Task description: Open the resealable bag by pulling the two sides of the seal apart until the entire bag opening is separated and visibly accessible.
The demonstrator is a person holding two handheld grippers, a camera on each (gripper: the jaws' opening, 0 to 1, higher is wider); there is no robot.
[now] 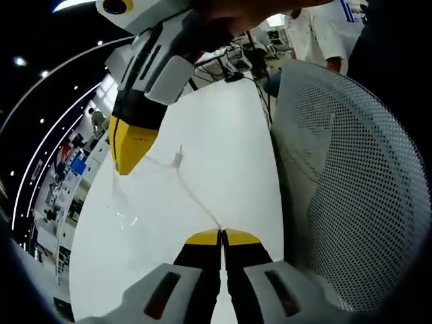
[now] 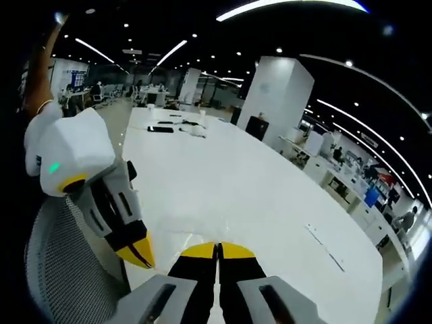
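Note:
A clear resealable bag [image 1: 135, 202] hangs over the white table [image 1: 223, 135], barely visible. Its top edge runs as a thin line with a small tab [image 1: 178, 159] between the two grippers. In the left gripper view my left gripper [image 1: 221, 235] is shut on one end of that edge at the bottom. My right gripper [image 1: 130, 150] comes down from the upper left, its yellow tips shut on the other side of the bag. In the right gripper view my right gripper [image 2: 217, 248] is shut at the bottom, and my left gripper [image 2: 138, 253] stands close on its left. A faint glint of the bag [image 2: 185, 236] lies between them.
A white mesh chair back [image 1: 351, 182] stands close on the right of the left gripper view, also as the chair back [image 2: 61, 256] at lower left in the right gripper view. Small items [image 2: 172, 127] lie at the table's far end. A person [image 1: 317, 34] stands beyond the table.

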